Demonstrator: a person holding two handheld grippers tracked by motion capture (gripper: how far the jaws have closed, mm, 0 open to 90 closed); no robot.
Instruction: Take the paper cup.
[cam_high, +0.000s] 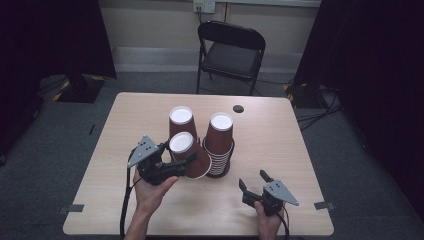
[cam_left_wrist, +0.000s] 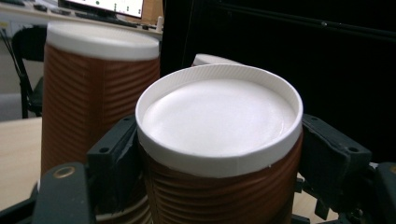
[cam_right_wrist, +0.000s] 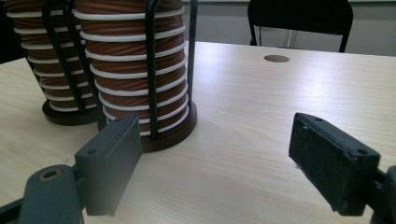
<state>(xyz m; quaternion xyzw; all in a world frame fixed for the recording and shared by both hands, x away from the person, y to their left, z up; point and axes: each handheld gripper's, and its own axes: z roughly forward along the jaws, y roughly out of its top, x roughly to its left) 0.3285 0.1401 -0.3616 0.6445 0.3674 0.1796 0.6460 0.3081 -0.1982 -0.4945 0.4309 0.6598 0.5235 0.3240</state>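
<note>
In the high view, a pale wood-grain rectangular table (cam_high: 125, 130) is seen from above, with a black folding metal chair (cam_high: 231, 54) beyond its far edge. Two stacks of brown ribbed paper cups, turned upside down with flat white bottoms on top, stand near the middle — the left stack (cam_high: 179, 122) and the right stack (cam_high: 220, 142), the latter caged by thin black wire uprights on a round dark base. A single brown ribbed paper cup (cam_high: 189, 155) is pinched at its narrow end by the left gripper (cam_high: 181, 161). Its long axis is tilted, with the white bottom towards the camera and the wide mouth low, just beside the right stack. The right gripper (cam_high: 252, 181) is held near the table's front edge, well apart from the cups, with its jaws spread on nothing.

In the left gripper view, the held cup's (cam_left_wrist: 219, 140) round white bottom, with a raised rim, is seen close up; the two black pads (cam_left_wrist: 112, 163) are pressed on its corrugated wall.

In the right gripper view, white rolled rims are layered between brown bands in the wire holder (cam_right_wrist: 149, 70), and the black jaws stand wide apart above bare table (cam_right_wrist: 261, 116).
</note>
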